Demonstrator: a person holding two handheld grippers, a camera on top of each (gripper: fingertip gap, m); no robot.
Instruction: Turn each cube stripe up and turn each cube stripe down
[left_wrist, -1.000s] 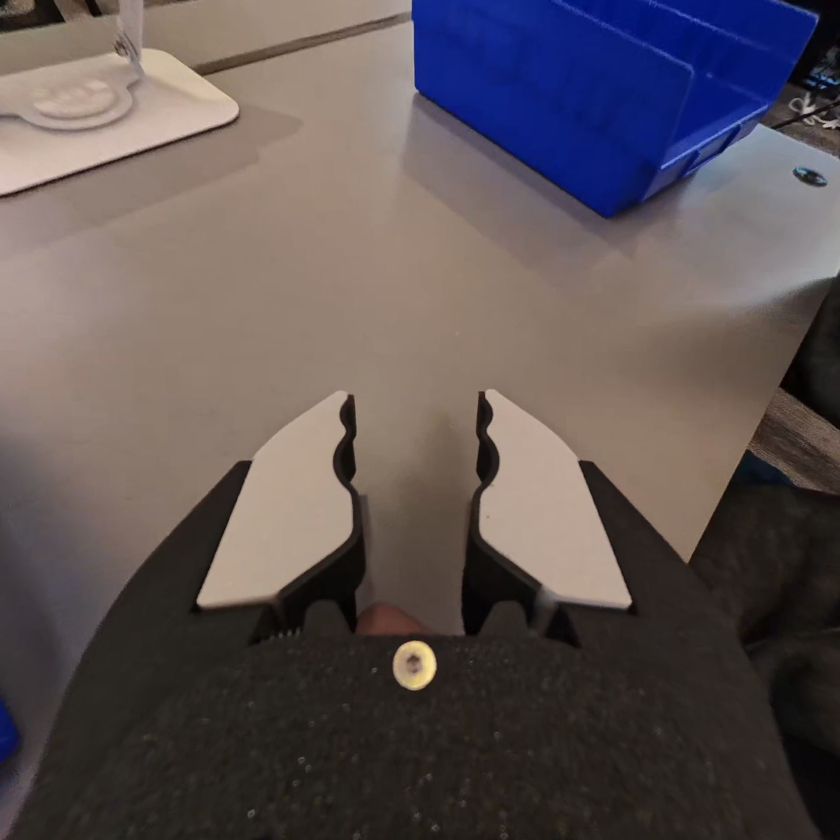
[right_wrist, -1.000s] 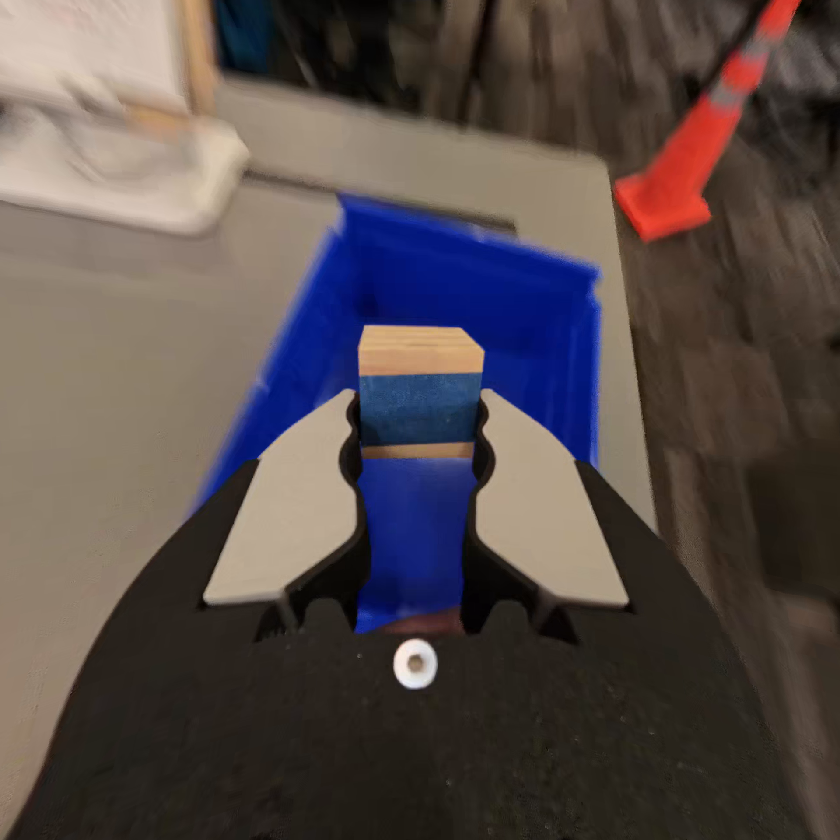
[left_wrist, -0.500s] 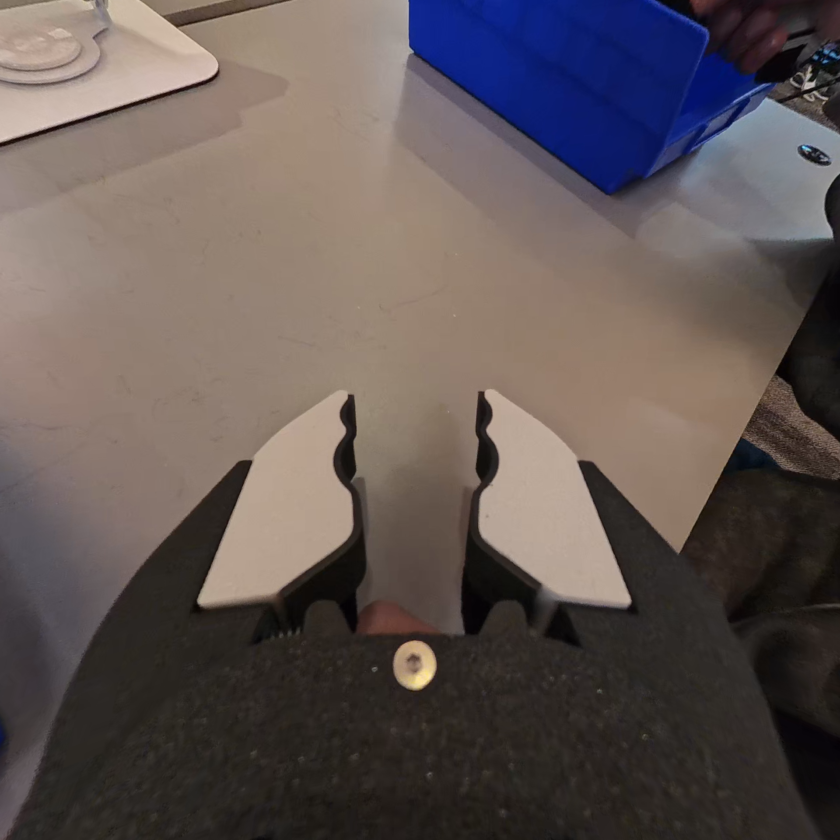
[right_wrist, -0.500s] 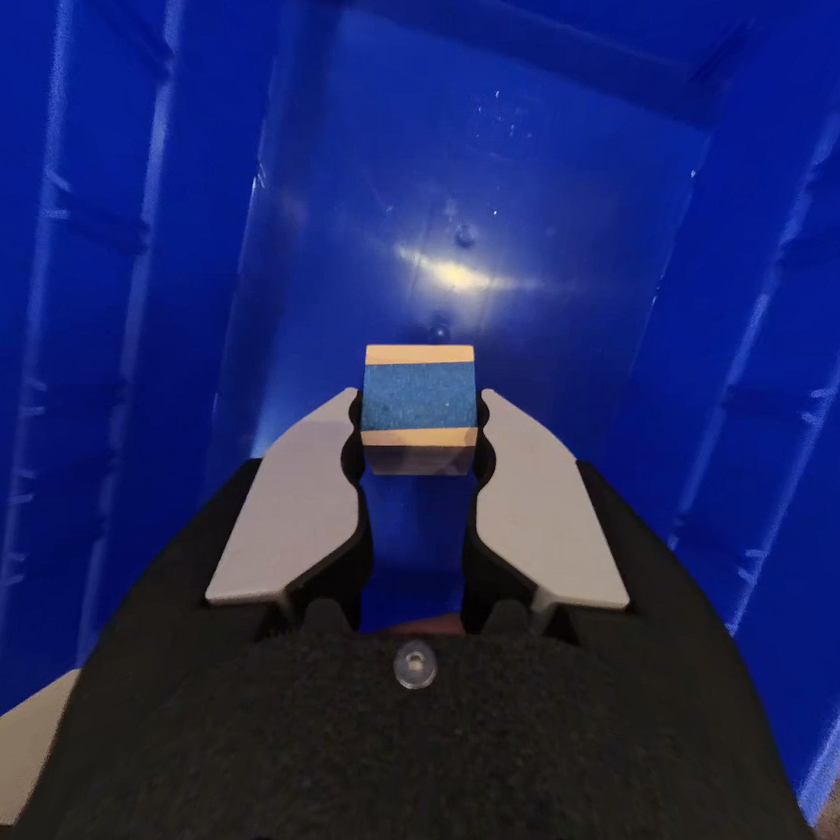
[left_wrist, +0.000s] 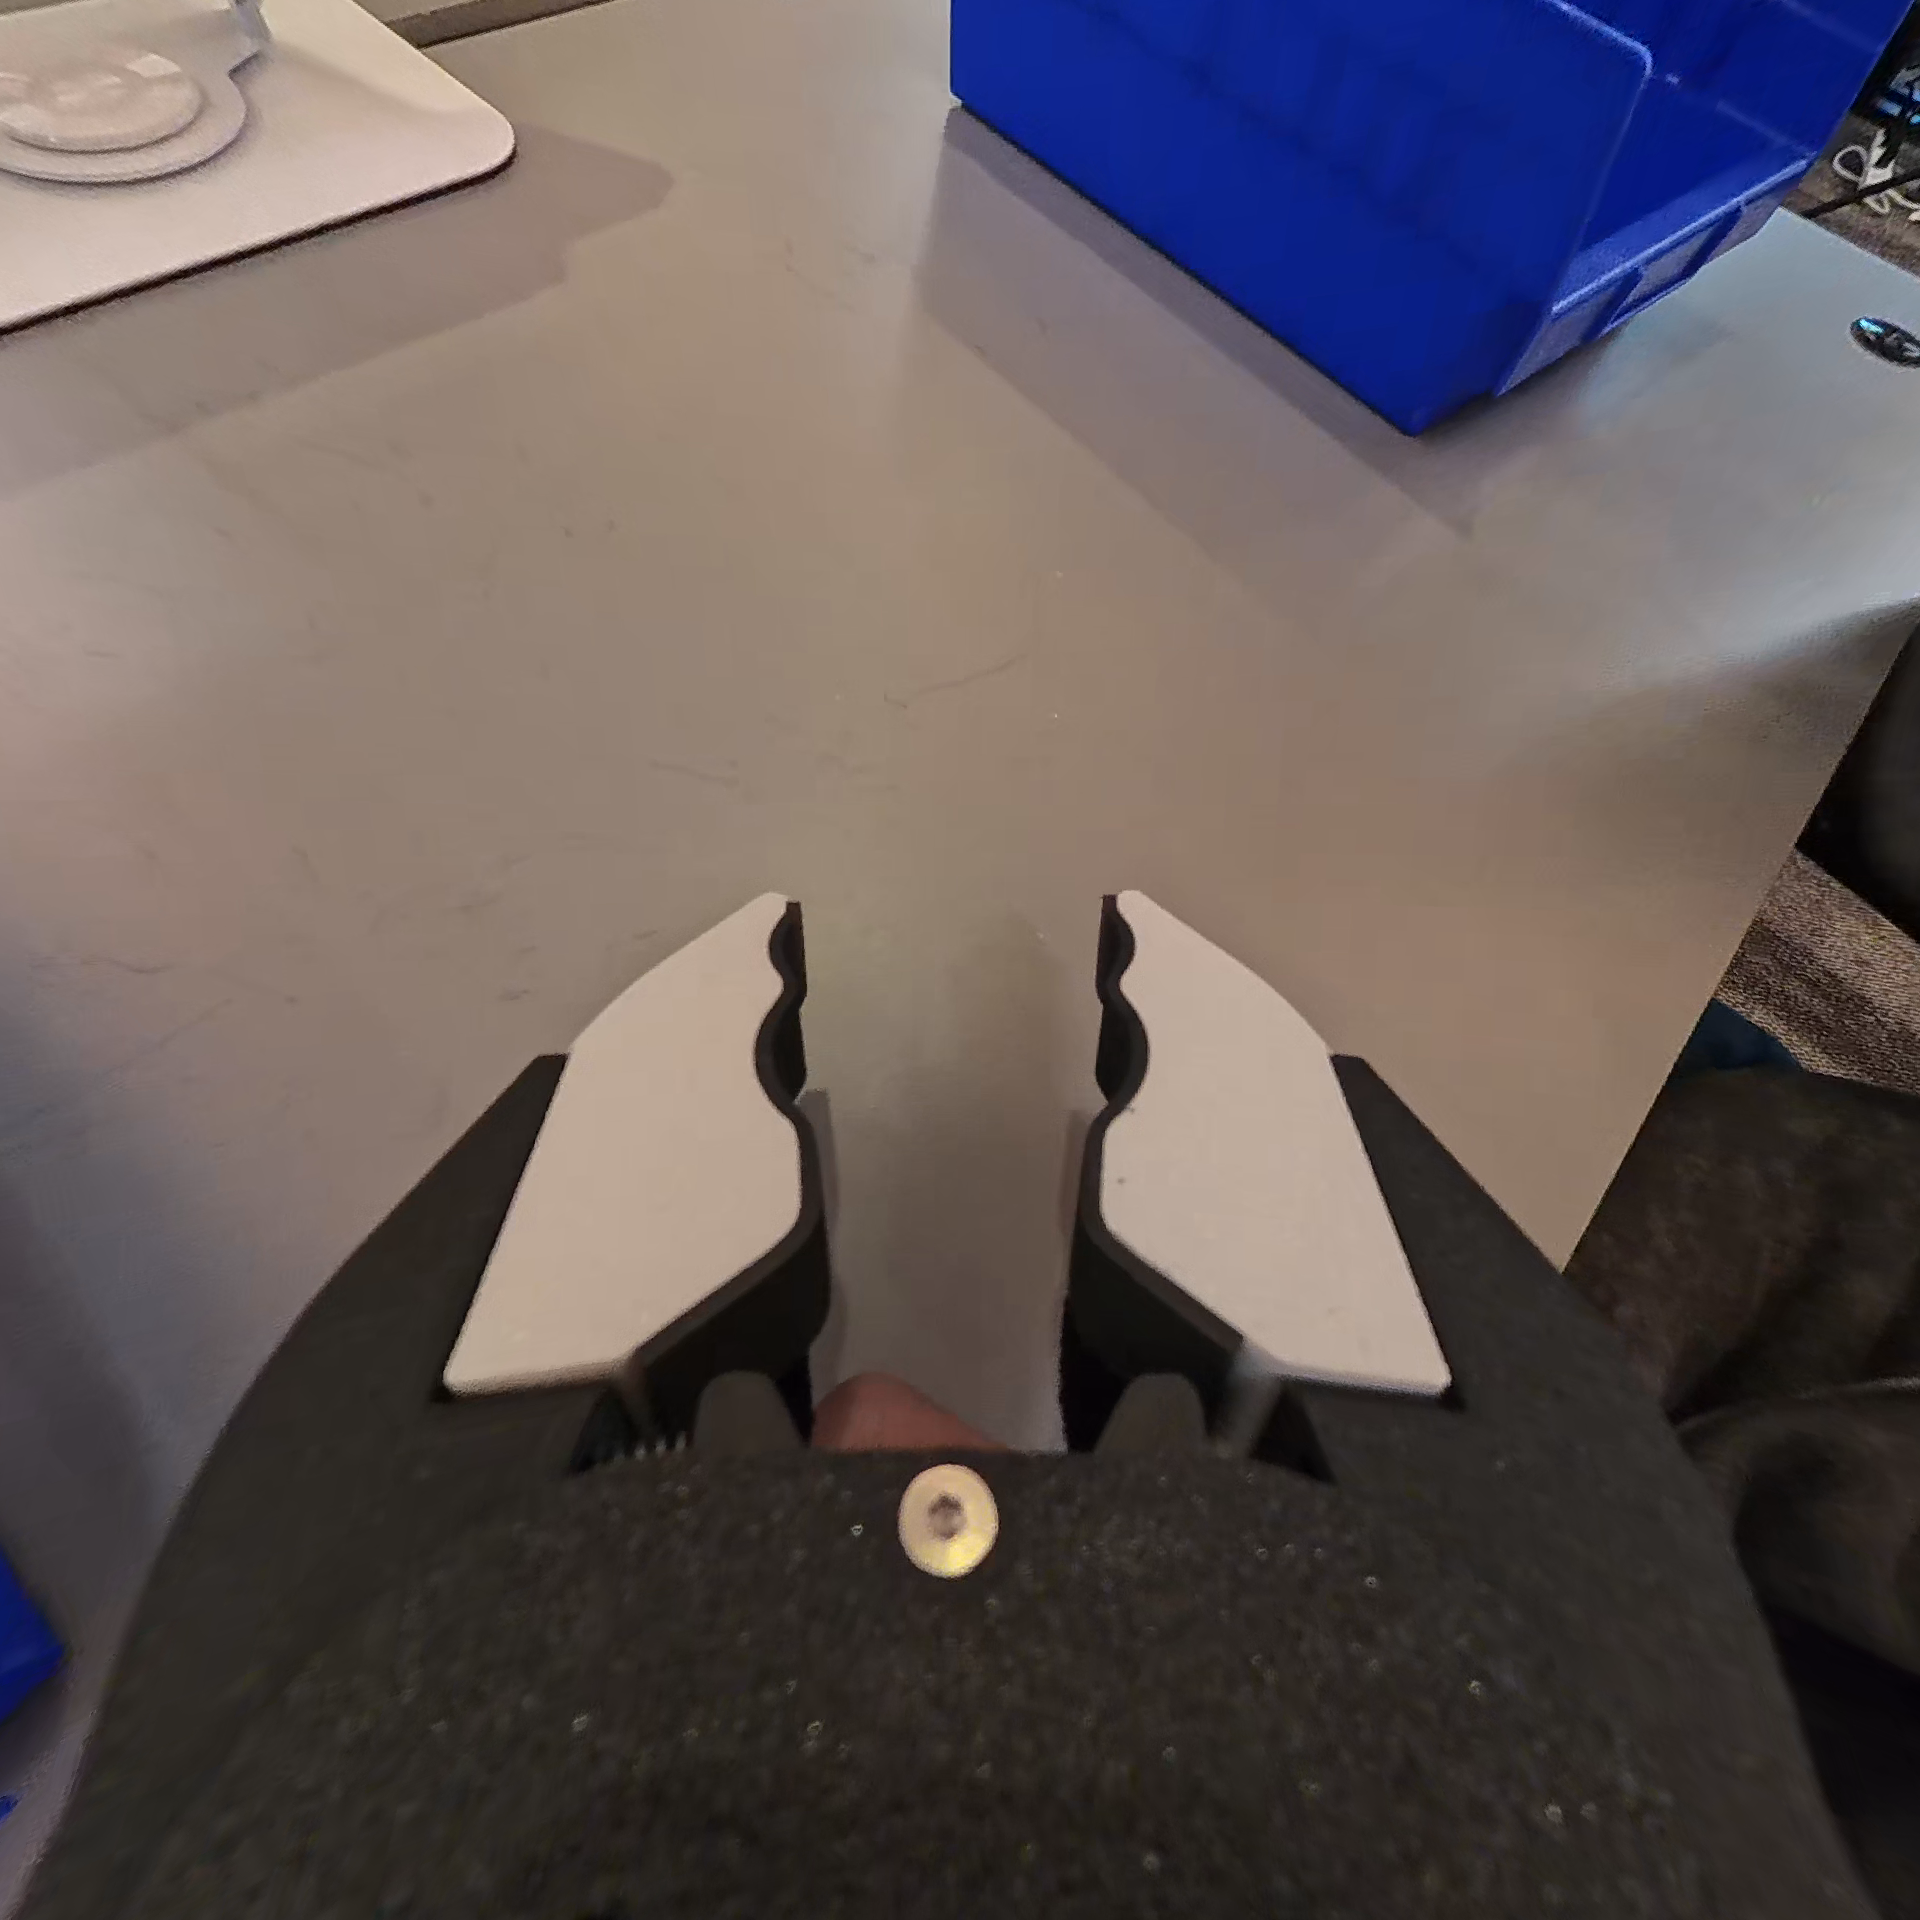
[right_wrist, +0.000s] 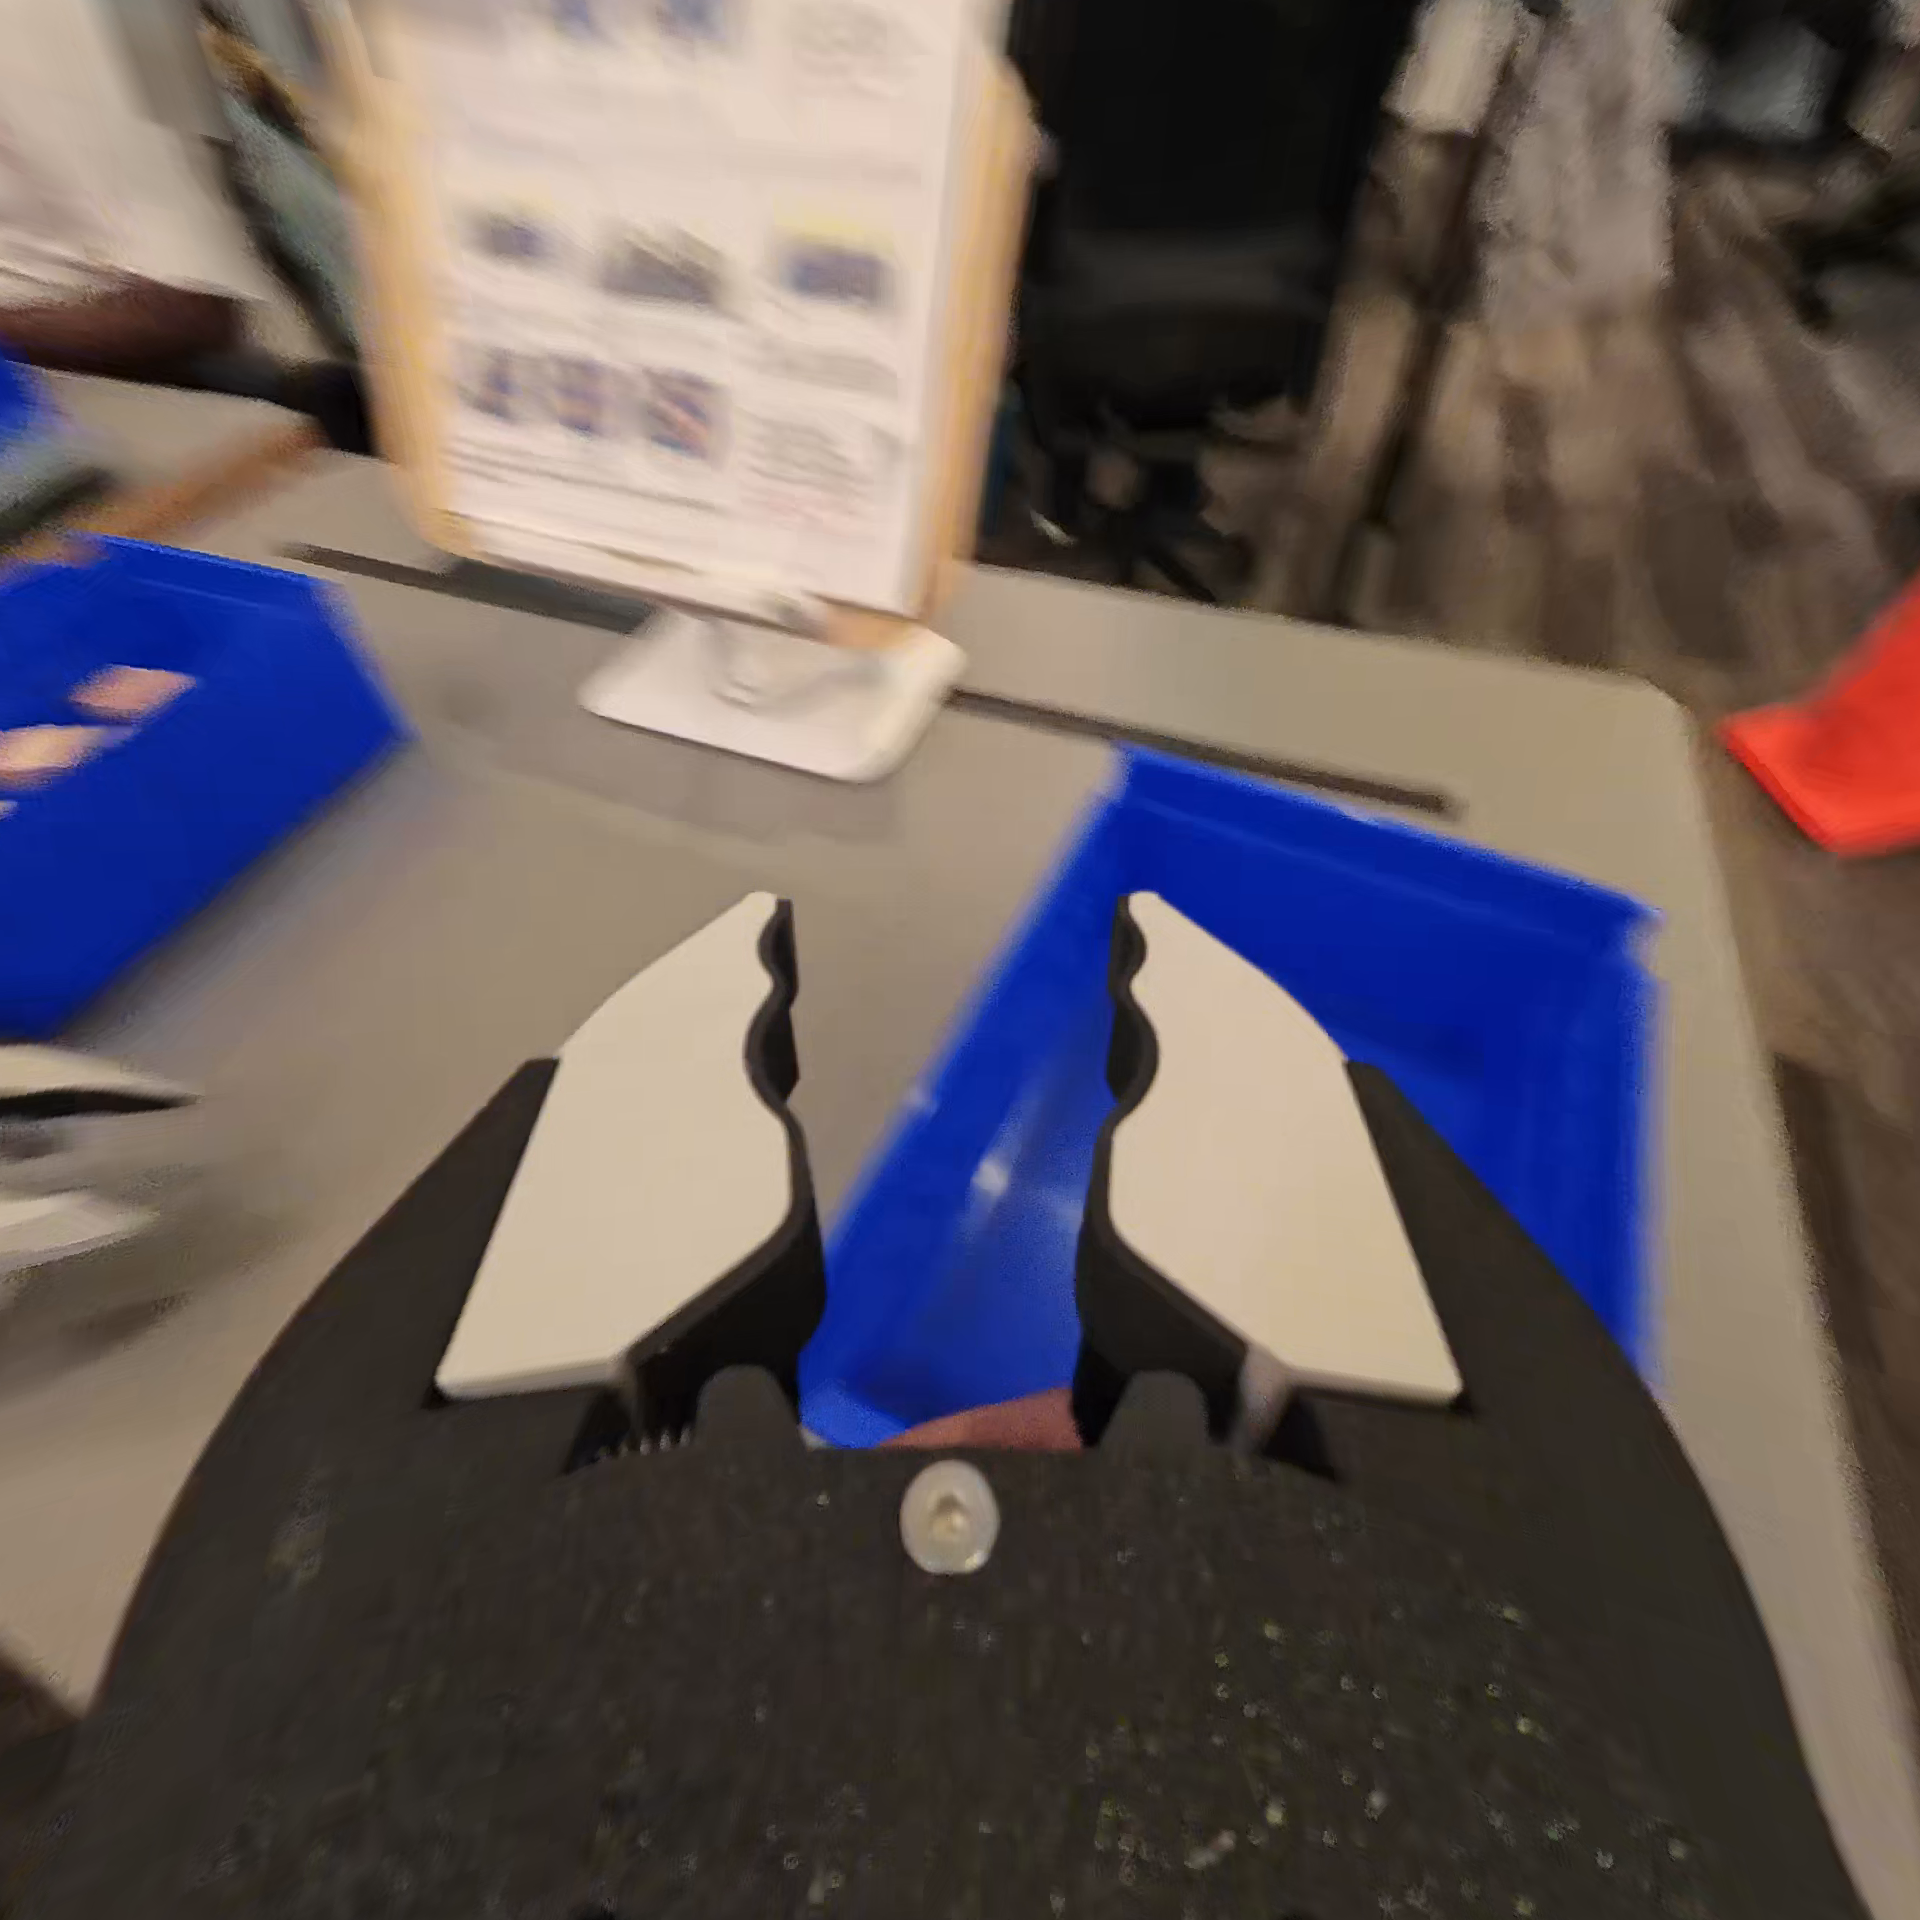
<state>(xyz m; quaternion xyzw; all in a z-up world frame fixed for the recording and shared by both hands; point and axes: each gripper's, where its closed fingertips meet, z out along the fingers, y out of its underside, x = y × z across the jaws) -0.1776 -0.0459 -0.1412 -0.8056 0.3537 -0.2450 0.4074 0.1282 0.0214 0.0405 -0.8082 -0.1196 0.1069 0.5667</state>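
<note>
Gone from the right hand-held gripper is the striped cube; its jaws now gape empty above the near blue bin, where the cube presumably lies out of sight. Blur suggests haste: it could clip the bin wall. The left hand-held gripper hovers open, level over the bare surface.

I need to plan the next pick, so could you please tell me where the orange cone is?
The orange cone shows only in the right wrist view, at the far right on the floor, beyond the grey table's right edge and the nearer blue bin.
</note>
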